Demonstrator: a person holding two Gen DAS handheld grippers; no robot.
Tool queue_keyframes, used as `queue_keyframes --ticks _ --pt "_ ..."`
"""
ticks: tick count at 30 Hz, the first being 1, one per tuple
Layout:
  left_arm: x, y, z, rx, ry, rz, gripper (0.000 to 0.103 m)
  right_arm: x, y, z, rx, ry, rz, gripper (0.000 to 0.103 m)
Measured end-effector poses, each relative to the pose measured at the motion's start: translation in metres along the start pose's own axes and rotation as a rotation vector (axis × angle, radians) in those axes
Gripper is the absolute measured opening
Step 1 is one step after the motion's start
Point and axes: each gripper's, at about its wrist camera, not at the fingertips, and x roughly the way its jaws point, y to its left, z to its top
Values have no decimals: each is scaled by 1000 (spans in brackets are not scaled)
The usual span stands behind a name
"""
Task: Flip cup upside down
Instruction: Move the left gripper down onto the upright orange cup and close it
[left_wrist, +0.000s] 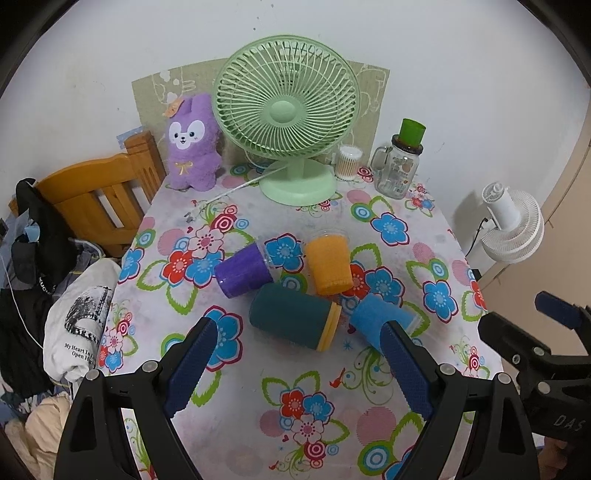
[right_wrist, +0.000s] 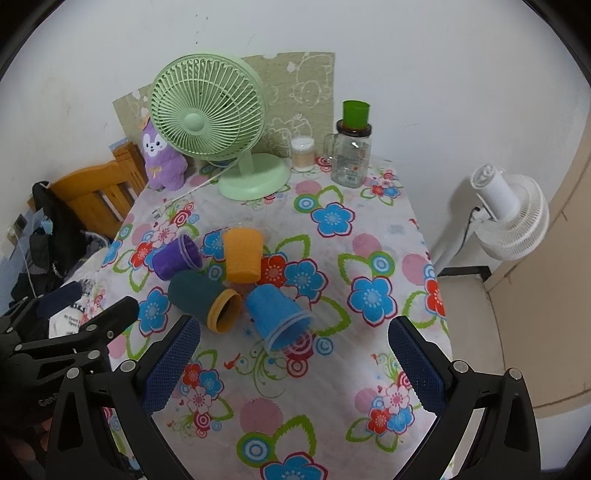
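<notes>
Several cups lie on their sides in a cluster on the floral tablecloth (left_wrist: 258, 413): a purple cup (left_wrist: 243, 270), an orange cup (left_wrist: 330, 266), a dark teal cup with an orange rim (left_wrist: 293, 317) and a blue cup (left_wrist: 373, 317). They also show in the right wrist view: purple (right_wrist: 176, 261), orange (right_wrist: 242, 254), teal (right_wrist: 201, 301), blue (right_wrist: 275, 314). My left gripper (left_wrist: 299, 334) is open and empty, above the table just short of the teal and blue cups. My right gripper (right_wrist: 293, 334) is open and empty, with the blue cup's mouth between its fingers' line.
At the back stand a green desk fan (left_wrist: 286, 114), a purple plush toy (left_wrist: 192, 144), a cotton swab box (left_wrist: 349, 162) and a glass jar with a green cup on top (left_wrist: 402, 166). A wooden chair (left_wrist: 99, 199) and clothes lie left. A white fan (right_wrist: 509, 214) stands right.
</notes>
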Motion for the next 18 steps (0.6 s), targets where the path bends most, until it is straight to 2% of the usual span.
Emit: queue_keyframes --ticks 9,18 --pt "35 -12 20 -12 43 12 91 31 -9 30 -43 8 11 103" --pt "87 -22 39 -20 76 26 91 80 -31 50 0 49 13 103"
